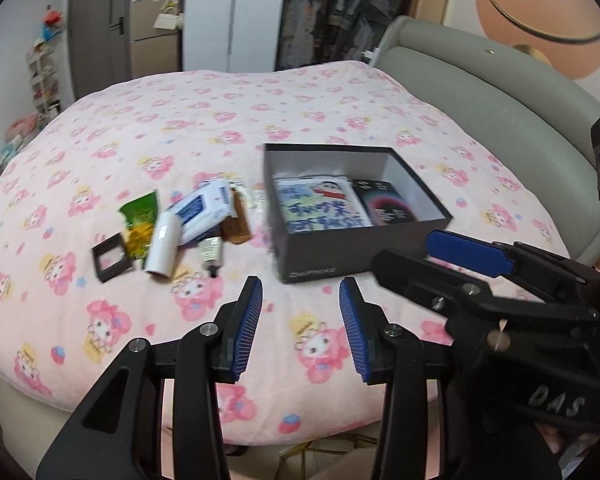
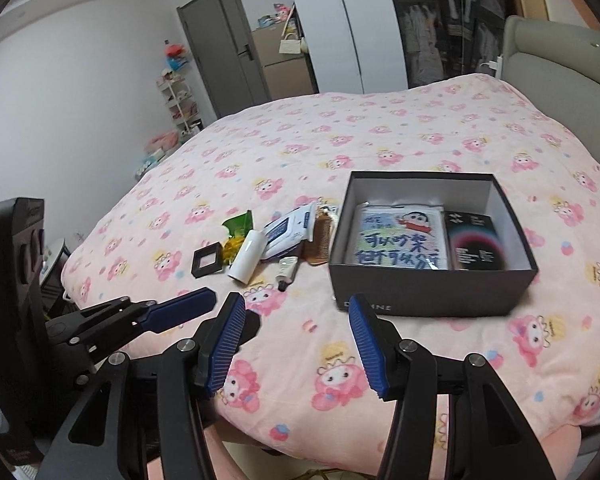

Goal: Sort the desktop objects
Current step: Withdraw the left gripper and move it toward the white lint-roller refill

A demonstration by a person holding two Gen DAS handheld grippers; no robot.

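A black open box [image 1: 339, 254] [image 2: 431, 288] sits on the pink bedspread, holding a cartoon-printed packet [image 1: 323, 206] [image 2: 399, 240] and a small dark carton [image 1: 387, 202] [image 2: 473, 242]. Left of it lies a loose pile: a white bottle [image 1: 162, 246] [image 2: 247, 255], a blue-and-white tissue pack [image 1: 204, 210] [image 2: 290, 230], a green packet [image 1: 140, 216], a wooden comb [image 1: 236, 220], a small black-capped tube [image 1: 212, 252] and a black square case [image 1: 110, 258] [image 2: 208, 261]. My left gripper [image 1: 300, 282] hovers open and empty in front of the pile. My right gripper [image 2: 296, 300] is open and empty before the box.
The pink cartoon-print bedspread [image 1: 180, 132] covers a bed with a grey padded headboard [image 1: 499, 92] at the right. Wardrobes, a door and a shelf rack stand beyond the far side. The bed's near edge runs just below both grippers.
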